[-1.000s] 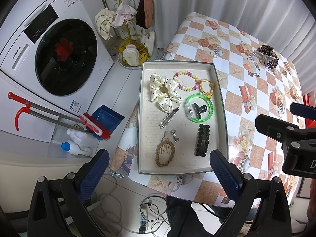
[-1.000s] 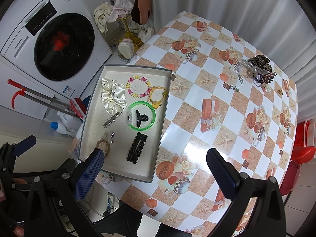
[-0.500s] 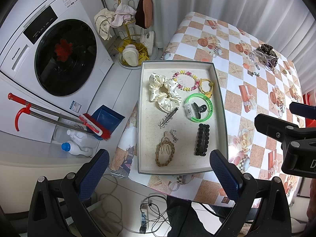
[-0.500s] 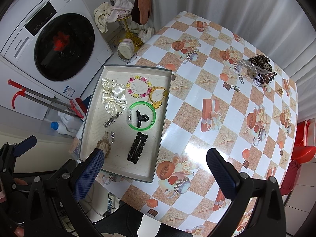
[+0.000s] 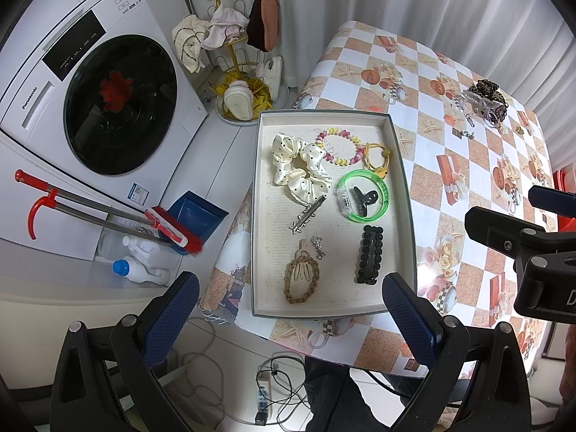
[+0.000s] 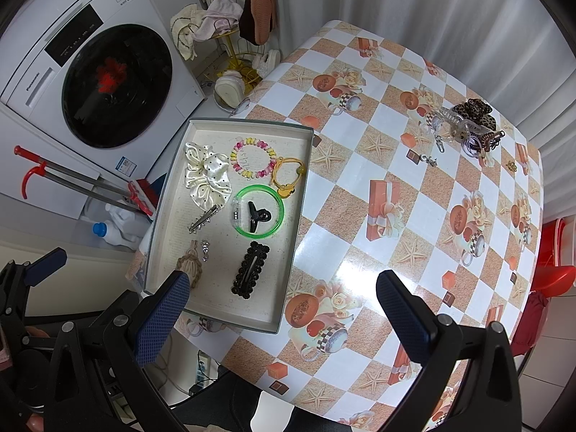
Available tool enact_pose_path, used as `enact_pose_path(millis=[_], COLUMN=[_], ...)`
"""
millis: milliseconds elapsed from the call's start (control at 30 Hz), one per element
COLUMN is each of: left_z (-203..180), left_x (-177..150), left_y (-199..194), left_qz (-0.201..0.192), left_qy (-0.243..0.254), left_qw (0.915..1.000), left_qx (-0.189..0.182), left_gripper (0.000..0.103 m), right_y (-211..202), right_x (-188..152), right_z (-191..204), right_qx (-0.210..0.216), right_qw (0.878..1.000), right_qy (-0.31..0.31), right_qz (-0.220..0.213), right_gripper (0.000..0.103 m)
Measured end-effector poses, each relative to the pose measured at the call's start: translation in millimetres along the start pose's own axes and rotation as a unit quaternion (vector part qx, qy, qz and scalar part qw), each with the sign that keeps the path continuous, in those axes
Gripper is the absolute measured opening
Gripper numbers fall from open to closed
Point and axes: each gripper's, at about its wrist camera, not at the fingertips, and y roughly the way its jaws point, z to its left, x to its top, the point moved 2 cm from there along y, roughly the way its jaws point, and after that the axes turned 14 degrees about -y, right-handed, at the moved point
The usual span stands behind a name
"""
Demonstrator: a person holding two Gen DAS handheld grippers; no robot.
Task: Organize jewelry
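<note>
Jewelry lies in two groups on the bench (image 6: pixel 414 216). Most of it sits in a shallow tray (image 5: pixel 405 194) at the bench's left edge: a cream scrunchie (image 5: pixel 298 169) at the far left, a bead bracelet (image 5: pixel 338 145) beside it, and a yellow tie (image 5: pixel 376 156) against the right wall. Below these a green bangle (image 5: pixel 363 194) rings a black claw clip (image 5: pixel 365 198). A silver clip (image 5: pixel 307 214) lies just left of the bangle, touching the scrunchie's lower edge. Nearer the camera sit a braided clip (image 5: pixel 301 275), a small silver charm (image 5: pixel 318 246) just beside it, and a black beaded clip (image 5: pixel 369 259).

The second group is a loose pile (image 6: pixel 471 126) at the far right of the bench, well apart from the tray: a leopard scrunchie, a clear claw clip and some small pieces too tiny to make out.

The left gripper (image 5: pixel 288 316) hangs above the tray's near edge, jaws spread wide and holding nothing. The right gripper (image 6: pixel 280 316) hangs over the bench's near side, one finger over the tray's near left corner, jaws likewise wide apart and empty.

A washer (image 5: pixel 108 100), a broom (image 5: pixel 108 216) and a shoe rack (image 5: pixel 244 82) stand on the floor to the left.
</note>
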Motion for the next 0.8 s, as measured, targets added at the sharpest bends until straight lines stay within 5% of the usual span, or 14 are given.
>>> enact_pose_path(millis=[800], left_z=[3.1], left_x=[-2.5], left_y=[0.0], left_qz=[0.001], left_qy=[0.001], left_qw=[1.0000], left_qx=[0.001], left_gripper=[0.103], right_y=[0.6], right_x=[-0.5], right_z=[0.7], right_qx=[0.000], right_qw=[1.000], right_qy=[0.002], right_qz=[0.000], right_gripper=[0.103])
